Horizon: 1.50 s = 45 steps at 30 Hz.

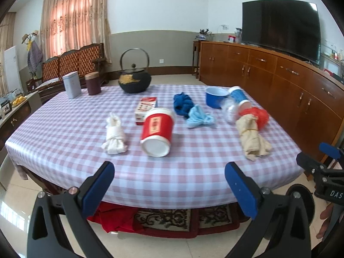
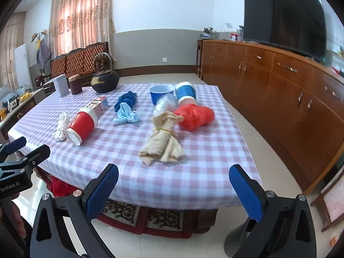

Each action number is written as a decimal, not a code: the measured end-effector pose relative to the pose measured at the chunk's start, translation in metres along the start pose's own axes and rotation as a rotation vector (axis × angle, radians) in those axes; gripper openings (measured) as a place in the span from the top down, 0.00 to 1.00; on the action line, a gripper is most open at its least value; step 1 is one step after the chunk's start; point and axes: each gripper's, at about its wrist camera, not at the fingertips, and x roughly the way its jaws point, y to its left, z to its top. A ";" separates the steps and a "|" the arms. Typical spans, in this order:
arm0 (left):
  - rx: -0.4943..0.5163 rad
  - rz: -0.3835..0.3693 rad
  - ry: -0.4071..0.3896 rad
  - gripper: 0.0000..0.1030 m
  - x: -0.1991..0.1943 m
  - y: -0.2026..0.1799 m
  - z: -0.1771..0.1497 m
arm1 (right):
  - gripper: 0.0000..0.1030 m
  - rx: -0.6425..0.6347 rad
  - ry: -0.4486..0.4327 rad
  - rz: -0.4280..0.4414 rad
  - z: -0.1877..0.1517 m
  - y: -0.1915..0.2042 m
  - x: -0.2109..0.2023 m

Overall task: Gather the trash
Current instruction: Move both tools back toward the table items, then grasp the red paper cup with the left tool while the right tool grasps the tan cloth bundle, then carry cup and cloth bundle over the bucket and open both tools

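Both tools hung off the near edge of the table, nothing yet in hand: the left gripper (image 1: 169,185) stood with its blue pads wide apart and empty, and the right gripper (image 2: 174,187) likewise gaped empty. The lilac-and-white checked tablecloth (image 1: 64,129) carried all the litter. Nearest the right gripper lay a beige cloth bundle tied with a rubber band (image 2: 161,144); nearest the left, a red paper cup tipped on its side (image 1: 157,131) with a knotted white rag (image 1: 115,134) just to its left. Farther back sat a pale blue crumpled bag (image 1: 198,118) touching a dark blue cloth (image 1: 182,104), a red plastic bag (image 2: 194,115), a small red-and-white carton (image 1: 146,107), a blue plastic bowl (image 1: 215,96) and a blue cup on its side (image 2: 186,93). At the far edge stood a black iron kettle (image 1: 135,79) — probably not trash. This looked like the opening step; the next move called for reaching forward over one near item — the bundle or the cup — and closing on it.
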 end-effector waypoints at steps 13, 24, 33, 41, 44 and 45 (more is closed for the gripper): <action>-0.016 0.014 0.052 0.05 0.069 0.024 0.020 | 0.00 0.023 0.102 -0.055 0.022 0.010 0.083; -0.003 0.028 0.084 0.13 0.113 0.025 0.020 | 0.03 0.023 0.135 -0.065 0.023 0.014 0.133; 0.005 0.010 0.102 0.43 0.124 0.022 0.021 | 0.49 0.040 0.167 -0.038 0.016 0.010 0.146; 0.008 -0.022 0.054 0.44 0.106 0.017 0.027 | 0.82 0.043 0.146 0.002 0.017 0.010 0.134; 0.015 -0.028 0.040 0.44 0.098 0.014 0.028 | 0.83 0.058 0.124 0.013 0.019 0.007 0.124; 0.019 -0.030 0.036 0.44 0.095 0.012 0.028 | 0.83 0.060 0.117 0.015 0.019 0.006 0.119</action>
